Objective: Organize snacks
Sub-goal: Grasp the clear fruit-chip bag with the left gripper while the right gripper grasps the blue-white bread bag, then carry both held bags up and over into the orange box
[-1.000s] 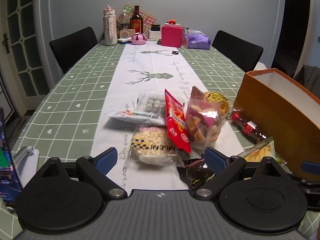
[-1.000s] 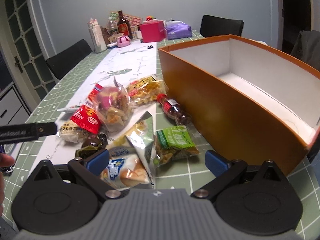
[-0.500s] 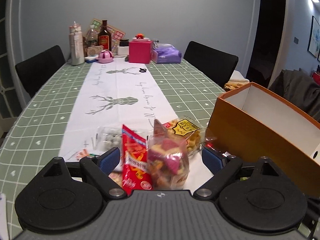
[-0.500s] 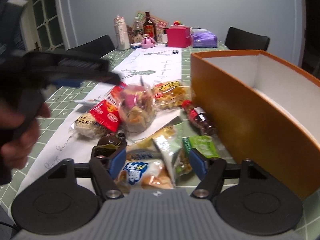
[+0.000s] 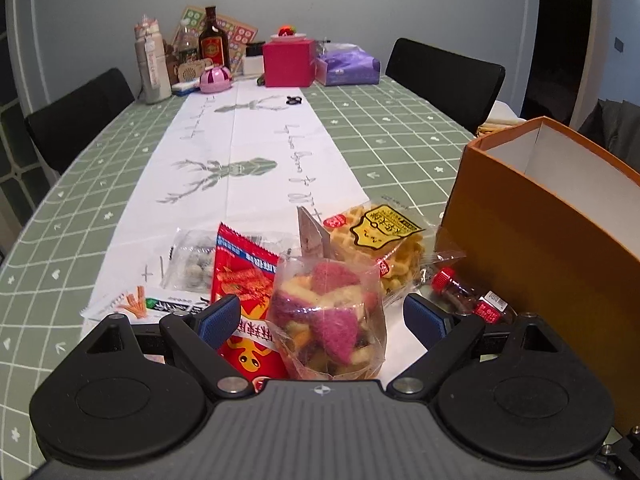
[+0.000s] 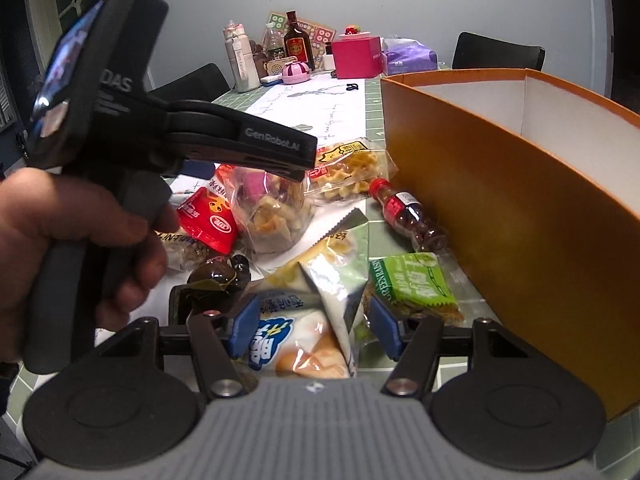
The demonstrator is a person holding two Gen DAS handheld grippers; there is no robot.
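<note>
Closing from a wider spread, the right gripper (image 6: 312,322) jaws bracket the bread packet (image 6: 298,344) on the surface beside the orange box (image 6: 500,184), while the left gripper (image 5: 322,318), newly advanced, straddles the chip bag (image 5: 328,316), jaws spread

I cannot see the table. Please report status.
Left gripper open around chips bag. Right gripper closing on bread packet. Orange box empty. Nothing in the way.

We see the snacks heaped on the worktop left of the open orange box (image 6: 500,200). A clear bag of mixed crisps (image 5: 328,320) stands upright beside a red packet (image 5: 244,280). Behind lies a waffle pack (image 5: 380,240). Nearer lie a green raisin pack (image 6: 412,284), a small red-capped bottle (image 6: 408,216) and a bread packet (image 6: 304,340).
</note>
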